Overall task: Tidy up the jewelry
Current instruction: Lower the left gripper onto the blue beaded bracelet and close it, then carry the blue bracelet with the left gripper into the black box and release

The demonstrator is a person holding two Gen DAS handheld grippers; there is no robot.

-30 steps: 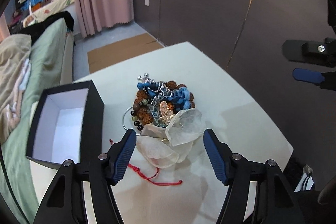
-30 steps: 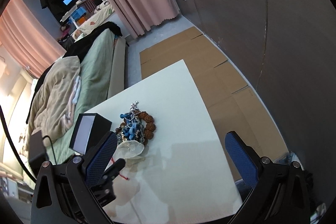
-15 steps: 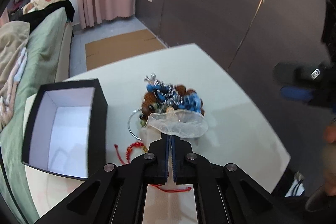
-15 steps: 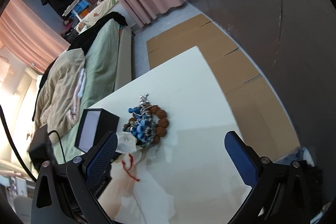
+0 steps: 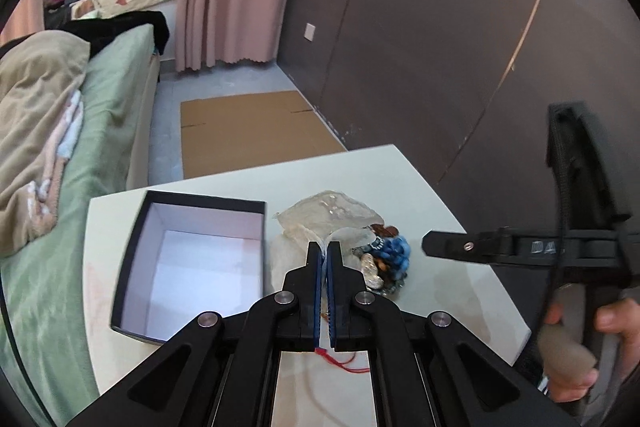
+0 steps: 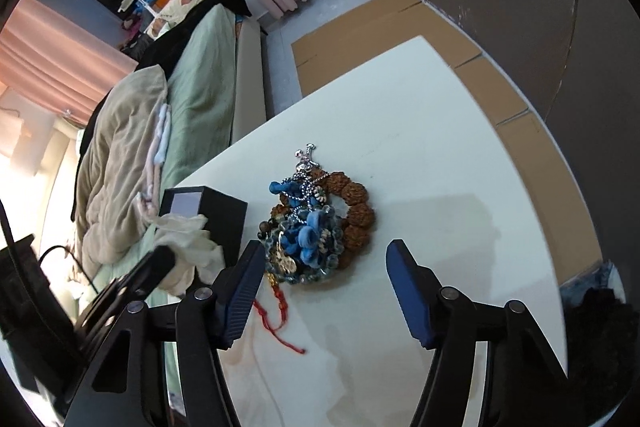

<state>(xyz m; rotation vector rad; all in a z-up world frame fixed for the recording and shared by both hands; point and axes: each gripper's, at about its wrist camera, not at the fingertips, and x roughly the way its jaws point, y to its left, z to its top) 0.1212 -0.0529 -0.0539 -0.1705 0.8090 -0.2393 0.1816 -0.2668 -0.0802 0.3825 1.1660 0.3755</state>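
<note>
A heap of jewelry (image 6: 320, 223) lies on the white table (image 6: 440, 147): blue cord knots, brown seed beads, a silver chain, and a red cord (image 6: 276, 319) trailing toward me. My right gripper (image 6: 325, 247) hangs over the heap's near side. Its jaws are closing, the heap shows between the fingertips, and the pads do not press on it. My left gripper (image 5: 324, 247) is shut on the edge of a sheer white pouch (image 5: 328, 215), held up beside the heap (image 5: 384, 259). An open black box (image 5: 192, 259) with a white inside stands to the left.
A bed with green sheets (image 5: 104, 131) and a beige blanket runs along the table's left side. Flat cardboard (image 5: 248, 131) lies on the floor beyond the table, below a dark wall. A hand (image 5: 572, 339) holds the right gripper's handle at the right edge.
My left gripper shut on the pouch and lifted it off the heap toward the box. My right gripper came down over the heap and its jaws narrowed.
</note>
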